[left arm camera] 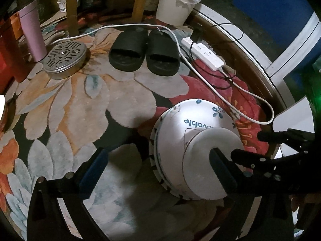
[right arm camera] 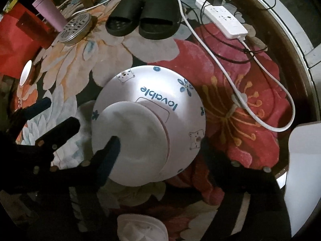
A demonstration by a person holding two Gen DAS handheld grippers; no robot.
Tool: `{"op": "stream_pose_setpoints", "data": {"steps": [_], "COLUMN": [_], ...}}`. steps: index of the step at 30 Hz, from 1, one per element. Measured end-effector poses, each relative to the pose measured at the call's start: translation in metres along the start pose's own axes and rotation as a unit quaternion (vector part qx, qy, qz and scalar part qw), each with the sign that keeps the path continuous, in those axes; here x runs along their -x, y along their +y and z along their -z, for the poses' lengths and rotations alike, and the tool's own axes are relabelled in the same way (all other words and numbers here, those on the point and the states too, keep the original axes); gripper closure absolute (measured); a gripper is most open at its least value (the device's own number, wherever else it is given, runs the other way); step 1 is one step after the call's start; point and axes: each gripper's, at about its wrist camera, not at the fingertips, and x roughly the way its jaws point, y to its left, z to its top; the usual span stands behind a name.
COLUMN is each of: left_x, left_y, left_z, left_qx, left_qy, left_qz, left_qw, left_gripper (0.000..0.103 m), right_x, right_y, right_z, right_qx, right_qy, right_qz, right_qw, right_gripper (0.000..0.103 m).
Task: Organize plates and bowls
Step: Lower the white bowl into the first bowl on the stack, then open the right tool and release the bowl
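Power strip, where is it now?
In both views the white power strip lies upper right on the floral rug, right of the black slippers.

white bowls (right arm camera: pixel 152 104) stacked upside-down, on rug

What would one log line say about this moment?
bowls: stacked upside down on rug | left gripper: open, holding nothing | right gripper: open, astride stack | slippers: behind

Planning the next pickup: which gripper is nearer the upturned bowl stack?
Right. The right gripper stands open over the bowl stack, straddling it; the left gripper, also open, sits off its side, mostly over carpet.
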Motion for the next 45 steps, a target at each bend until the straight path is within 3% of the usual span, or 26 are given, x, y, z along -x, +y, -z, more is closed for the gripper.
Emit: {"op": "stream_pose_setpoints", "data": {"steps": [19,33,45], "left_x": [0.006,0.01,0.015], "left_y": [0.023,0.038,0.047], "left_z": [0.008,0.011,0.014], "left_qx": [0.017,0.029,0.035], "left_qy": [0.005,0.003,0.001], "left_qz": [-0.01,-0.019,-0.023], "left_qw": [0.9998,0.9994,0.9991], "left_gripper": [0.002,0.002,0.002], "right_x": [-0.003,-0.004,-0.004], "right_y": [0.014,0.022,0.034], "right_z": [0.005,0.006,0.008], "right_qx": [0.007,0.014,0.017], "right_qy": [0.003,0.002,0.002], "right_qz": [0.01,0.012,0.008], "right_qw": [1.0,1.0,1.0], "right_gripper": [0.013,0.001,0.0]}}
